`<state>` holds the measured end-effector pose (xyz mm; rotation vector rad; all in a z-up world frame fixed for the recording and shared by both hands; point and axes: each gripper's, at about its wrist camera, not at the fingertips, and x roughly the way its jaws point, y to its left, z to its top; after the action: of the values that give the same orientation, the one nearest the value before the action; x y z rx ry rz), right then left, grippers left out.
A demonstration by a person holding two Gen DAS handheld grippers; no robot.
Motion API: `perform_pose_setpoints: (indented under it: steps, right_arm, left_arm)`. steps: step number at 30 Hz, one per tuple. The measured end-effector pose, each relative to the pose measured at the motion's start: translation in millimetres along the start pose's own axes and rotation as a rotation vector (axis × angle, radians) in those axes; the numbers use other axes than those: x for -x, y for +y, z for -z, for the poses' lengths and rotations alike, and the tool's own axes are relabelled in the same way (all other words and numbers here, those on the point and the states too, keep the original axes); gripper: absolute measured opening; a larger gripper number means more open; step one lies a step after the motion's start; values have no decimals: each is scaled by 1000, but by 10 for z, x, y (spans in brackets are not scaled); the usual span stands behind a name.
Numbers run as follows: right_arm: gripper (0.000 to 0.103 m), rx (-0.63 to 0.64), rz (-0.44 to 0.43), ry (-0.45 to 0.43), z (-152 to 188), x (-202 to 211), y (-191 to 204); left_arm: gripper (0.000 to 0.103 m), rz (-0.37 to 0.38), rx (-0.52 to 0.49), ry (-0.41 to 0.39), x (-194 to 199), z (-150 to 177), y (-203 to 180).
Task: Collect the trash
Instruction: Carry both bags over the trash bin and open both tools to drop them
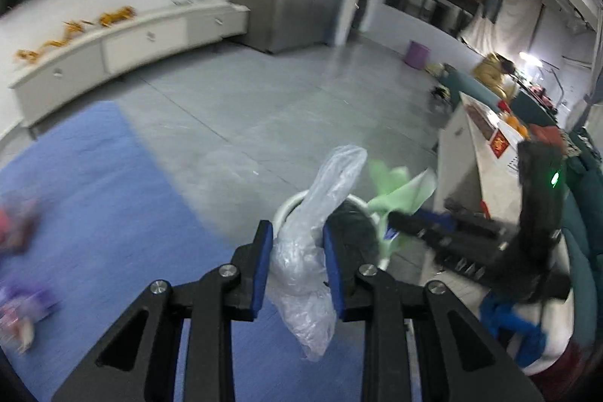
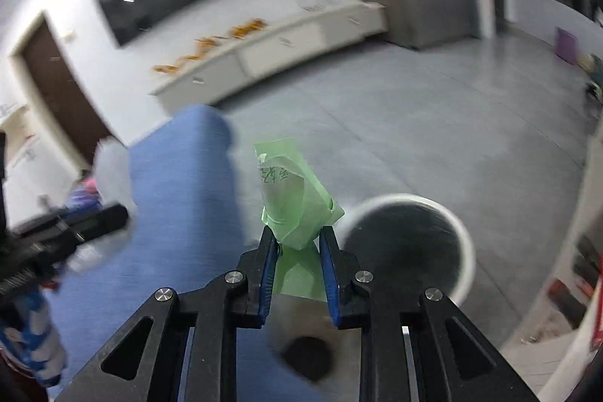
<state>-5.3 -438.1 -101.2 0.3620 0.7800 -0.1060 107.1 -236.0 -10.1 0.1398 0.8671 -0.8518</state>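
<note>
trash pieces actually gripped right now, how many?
2. Clear plastic bag clamped in the left gripper; green paper clamped in the right gripper, beside the white bin. Blurred litter on the blue mat isn't counted.

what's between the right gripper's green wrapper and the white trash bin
Nothing: in the right wrist view only bare grey floor separates the green wrapper from the bin.

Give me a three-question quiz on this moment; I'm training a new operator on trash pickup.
1. True or false: the left tool holds a clear plastic bag.
2. What does the right tool grip? A) green paper B) a red can C) nothing
3. Fill in: the white bin has a ____ liner.

Key: 1 true; 2 A, the green paper; 3 black.
</note>
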Motion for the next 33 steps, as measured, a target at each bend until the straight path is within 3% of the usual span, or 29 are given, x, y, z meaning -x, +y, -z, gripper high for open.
perform_pose_setpoints:
  steps: [6, 11, 15, 17, 21, 26, 33]
  right_arm:
    - [22, -98, 36, 64, -112, -409, -657]
    - [26, -120, 77, 98, -94, -693, -782]
    - [38, -122, 123, 103, -63, -761, -835]
    - [46, -116, 153, 92, -76, -742, -835]
    - [46, -110, 182, 72, -120, -649, -789]
    - [46, -85, 216, 9, -119, -351, -632]
    - [46, -21, 234, -69, -32, 143, -87]
  left_arm:
    - [27, 34, 62, 125, -1006, -345, -204]
    - [30, 62, 120, 179, -1479, -403, -167]
    - [53, 93, 149, 197, -1685, -422, -131]
    - [60, 103, 158, 196, -1699, -414, -101]
    - [60, 89, 153, 166, -1564, -402, -128]
    - [60, -19, 121, 71, -1151, -298, -227]
    - [60, -125, 104, -30, -538, -90, -201]
